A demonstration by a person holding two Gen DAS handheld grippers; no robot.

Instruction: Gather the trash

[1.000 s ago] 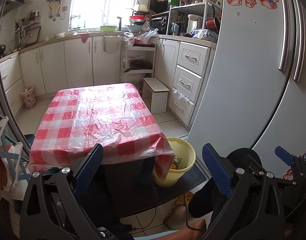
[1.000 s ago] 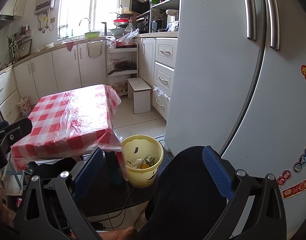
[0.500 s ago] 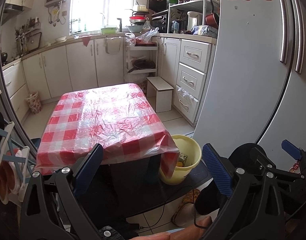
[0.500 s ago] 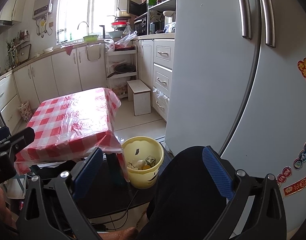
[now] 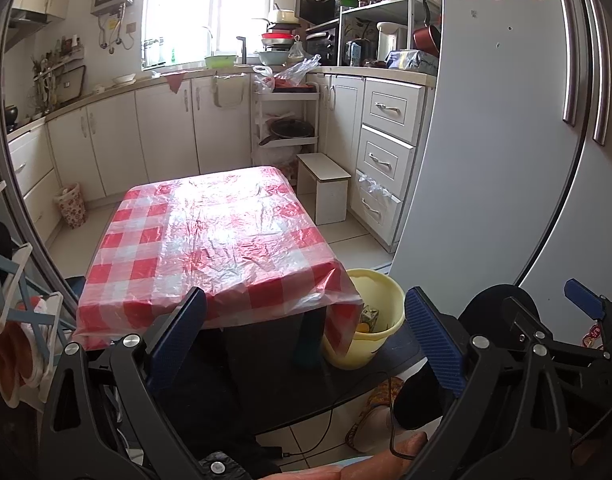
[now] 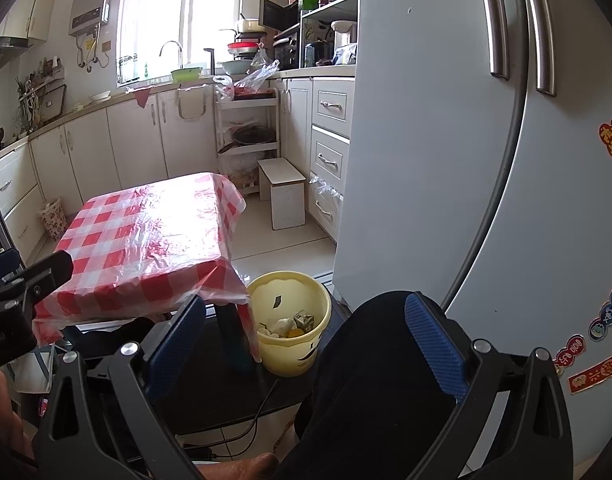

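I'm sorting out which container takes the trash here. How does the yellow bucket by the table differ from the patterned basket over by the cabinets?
The yellow bucket is plain, smooth-walled plastic; the patterned basket has a floral print and looks soft-sided. The bucket stands at the near corner of the checkered table, close to both grippers; the basket stands far off against the white cabinets. The bucket visibly holds trash, including a small carton; the basket's contents cannot be made out. Both stand upright on the floor, open-topped.

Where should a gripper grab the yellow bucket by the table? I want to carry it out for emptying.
Grip the yellow bucket by its rim on the fridge side, coming from above: it stands upright and open, and the checked tablecloth overhangs its table side. No handle shows. Both grippers are open and empty.
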